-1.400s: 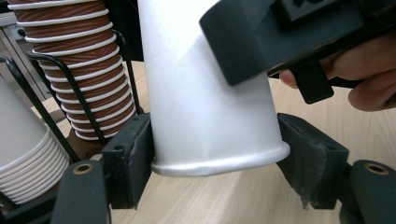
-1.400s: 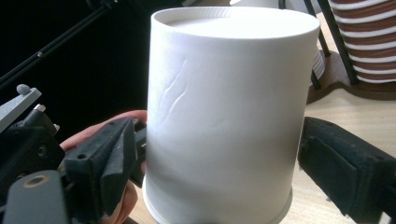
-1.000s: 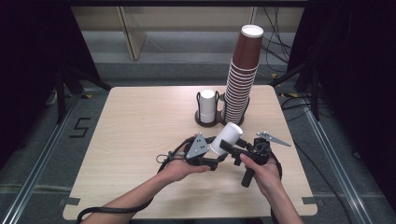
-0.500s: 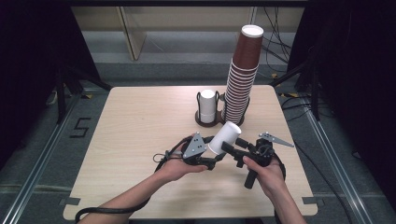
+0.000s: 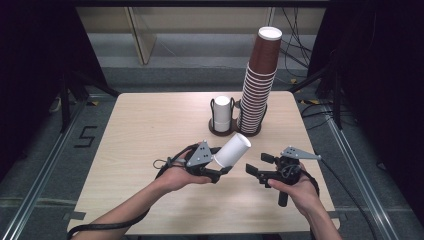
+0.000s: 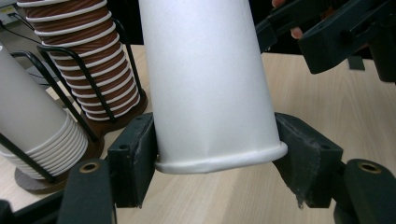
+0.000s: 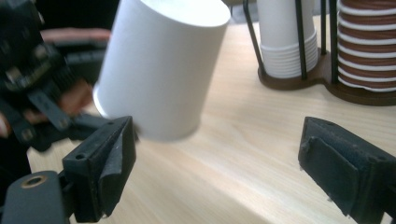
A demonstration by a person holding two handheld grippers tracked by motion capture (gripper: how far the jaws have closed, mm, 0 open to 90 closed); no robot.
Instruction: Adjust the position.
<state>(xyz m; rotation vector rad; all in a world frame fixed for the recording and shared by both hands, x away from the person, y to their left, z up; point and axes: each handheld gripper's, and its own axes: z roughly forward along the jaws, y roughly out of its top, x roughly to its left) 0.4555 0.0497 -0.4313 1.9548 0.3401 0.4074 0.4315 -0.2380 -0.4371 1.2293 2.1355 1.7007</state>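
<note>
A white paper cup (image 5: 232, 150) is tilted over the table's front middle, closed base pointing up and away. My left gripper (image 5: 219, 165) is shut on its rim end; its pads (image 6: 136, 158) press both sides of the cup (image 6: 210, 84), slightly denting the rim. These jaws have just been closing on the cup. My right gripper (image 5: 256, 164) is a short way to the right, pointing at the cup. It is open, and its jaws have just been closing a little with nothing between them. In its own view the right gripper (image 7: 219, 163) has the cup (image 7: 159, 70) ahead and to the left.
At the back of the wooden table (image 5: 150, 125) a dark wire holder carries a short stack of white cups (image 5: 222, 114) and a tall stack of brown cups (image 5: 257, 85). Cables trail from both grippers. Dark floor and rails surround the table.
My left gripper with the white cup has shifted slightly left and up, away from the right gripper, so a gap has opened between cup and right jaws. The right hand has stayed put.
</note>
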